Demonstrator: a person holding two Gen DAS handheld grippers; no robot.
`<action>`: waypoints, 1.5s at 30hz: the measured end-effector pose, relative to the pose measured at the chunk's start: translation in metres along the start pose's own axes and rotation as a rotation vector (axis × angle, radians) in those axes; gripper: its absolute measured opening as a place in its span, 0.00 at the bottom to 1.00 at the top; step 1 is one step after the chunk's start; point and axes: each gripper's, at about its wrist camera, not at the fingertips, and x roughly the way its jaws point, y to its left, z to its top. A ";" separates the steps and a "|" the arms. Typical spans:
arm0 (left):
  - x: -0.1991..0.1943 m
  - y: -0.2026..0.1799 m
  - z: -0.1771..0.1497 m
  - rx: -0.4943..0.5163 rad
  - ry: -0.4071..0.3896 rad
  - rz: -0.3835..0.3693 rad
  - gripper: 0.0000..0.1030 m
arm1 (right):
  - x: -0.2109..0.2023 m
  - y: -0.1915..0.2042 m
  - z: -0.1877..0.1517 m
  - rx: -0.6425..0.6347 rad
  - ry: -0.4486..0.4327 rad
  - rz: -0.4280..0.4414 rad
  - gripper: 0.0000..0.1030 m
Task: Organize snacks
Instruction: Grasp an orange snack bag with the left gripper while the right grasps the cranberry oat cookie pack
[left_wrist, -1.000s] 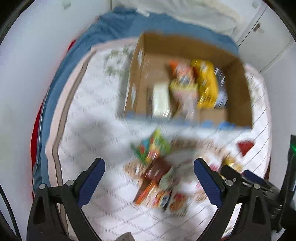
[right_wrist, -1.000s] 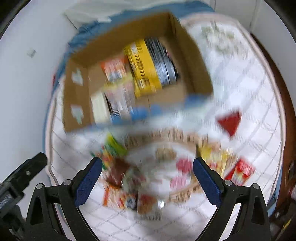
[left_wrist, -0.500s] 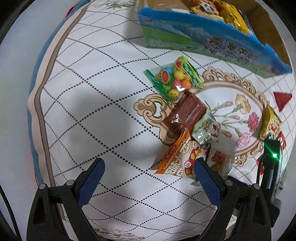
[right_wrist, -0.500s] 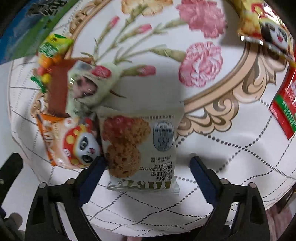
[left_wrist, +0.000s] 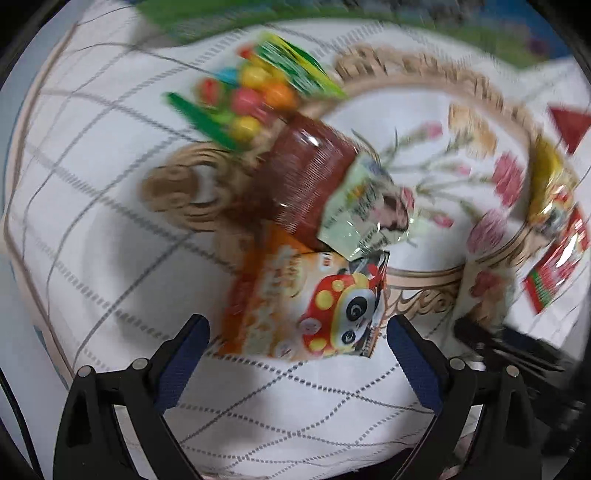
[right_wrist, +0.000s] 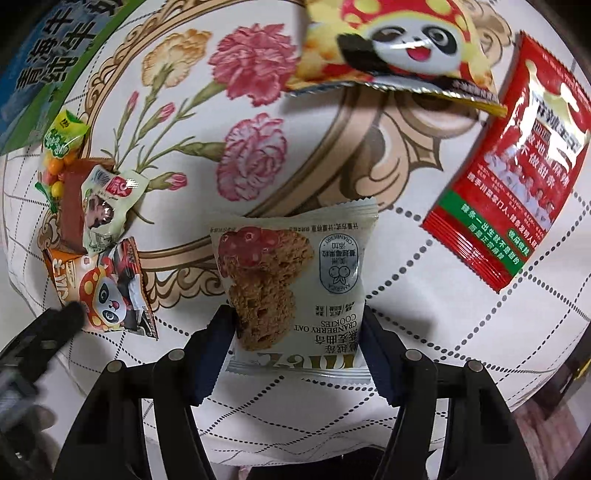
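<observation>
**Cookie Pack Pinched Between Right Claw's Pads**

Closed in on the cranberry oat cookie packet: right gripper, blue pads pressing both lower edges, packet flat on the quilted floral cloth. Spread wide and holding nothing: left gripper, straddling the near edge of an orange panda snack bag. Farther off, a red sachet and yellow panda bag; beyond, blurred, a brown pack and candy bag.

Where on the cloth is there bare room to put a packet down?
Free: the floral patch between the cookie packet, the yellow panda bag and the left pile; also the grid cloth left of the orange panda bag. Crowded: the brown packet cluster.
</observation>
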 end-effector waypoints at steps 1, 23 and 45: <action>0.006 -0.005 0.002 0.013 0.012 0.012 0.95 | 0.001 -0.003 -0.001 0.002 0.000 0.004 0.68; -0.006 -0.020 -0.030 -0.010 -0.073 -0.017 0.47 | 0.008 0.018 0.002 -0.024 -0.046 -0.029 0.61; 0.018 -0.010 -0.048 -0.141 -0.003 -0.266 0.48 | 0.007 0.029 -0.009 -0.014 -0.028 0.034 0.56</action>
